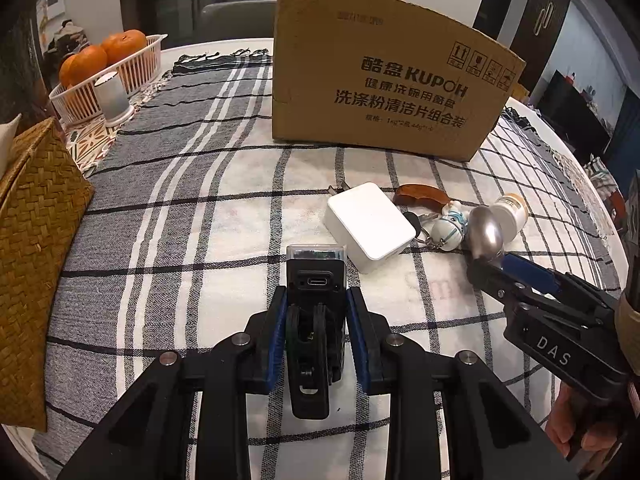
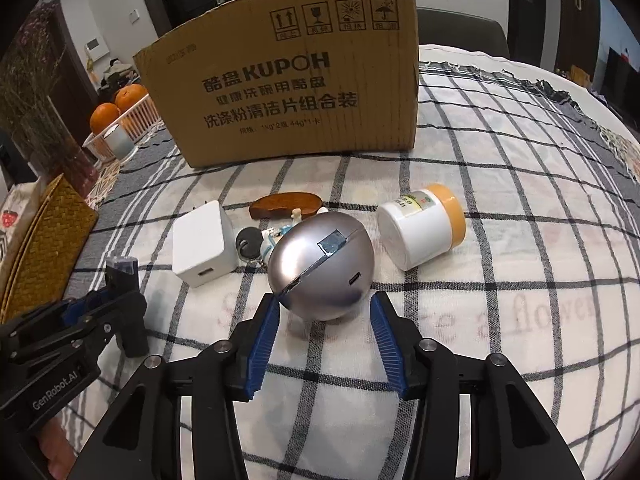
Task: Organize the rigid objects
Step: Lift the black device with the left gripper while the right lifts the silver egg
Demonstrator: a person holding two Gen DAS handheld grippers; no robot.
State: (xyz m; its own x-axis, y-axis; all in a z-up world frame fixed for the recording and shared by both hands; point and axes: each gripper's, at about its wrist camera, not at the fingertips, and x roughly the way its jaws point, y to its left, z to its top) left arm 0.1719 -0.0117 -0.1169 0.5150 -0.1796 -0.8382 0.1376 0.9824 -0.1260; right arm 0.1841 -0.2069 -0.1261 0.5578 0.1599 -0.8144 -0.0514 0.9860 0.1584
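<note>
My left gripper is shut on a small black device with a USB-C port and a clip, held just above the checked cloth. A silver egg-shaped case rests on the cloth between the fingertips of my right gripper. Its left pad touches the case and its right pad stands a little apart, so the gripper is open. A white charger, a wooden comb, a key with a figurine keychain and a white jar with an orange lid, lying on its side, sit just beyond.
A brown cardboard box stands behind the objects. At the left are a woven straw box, a white basket of oranges and a white cylinder. The round table's edge curves close on the right.
</note>
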